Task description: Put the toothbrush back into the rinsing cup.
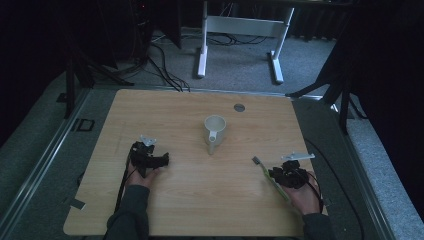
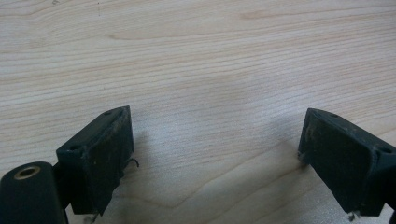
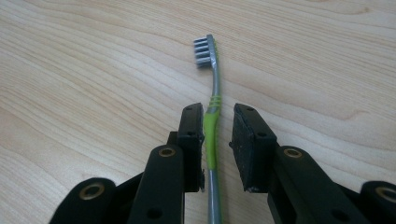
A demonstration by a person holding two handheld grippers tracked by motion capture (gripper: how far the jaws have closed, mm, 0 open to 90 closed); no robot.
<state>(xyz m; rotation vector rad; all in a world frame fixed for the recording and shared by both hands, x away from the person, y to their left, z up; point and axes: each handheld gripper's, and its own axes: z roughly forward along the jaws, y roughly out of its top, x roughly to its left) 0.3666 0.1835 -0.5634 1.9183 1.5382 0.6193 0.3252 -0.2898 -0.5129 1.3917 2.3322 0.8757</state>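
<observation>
One toothbrush [image 3: 212, 126] lies flat on the wooden table [image 1: 200, 200], its handle running between the jaws of the right gripper [image 3: 216, 140]. The jaws stand narrow around the green grip: the left one sits against the handle, while a thin gap shows at the right pad, so a firm clamp cannot be confirmed. The brush has a grey stem, a lime-green grip section and a small head of grey bristles that point sideways; the head lies beyond the jaw tips, toward the middle of the table. In the high view the toothbrush [image 1: 271, 178] sits at the near right of the table, slanting from the person's right hand [image 1: 305, 196] up and leftward, and its rear end is hidden under the gripper and hand. A white mug [image 1: 215, 131] stands well apart near the table's centre, handle toward the person. The left gripper [image 2: 215, 154] rests at the near left, jaws wide apart over bare wood.
</observation>
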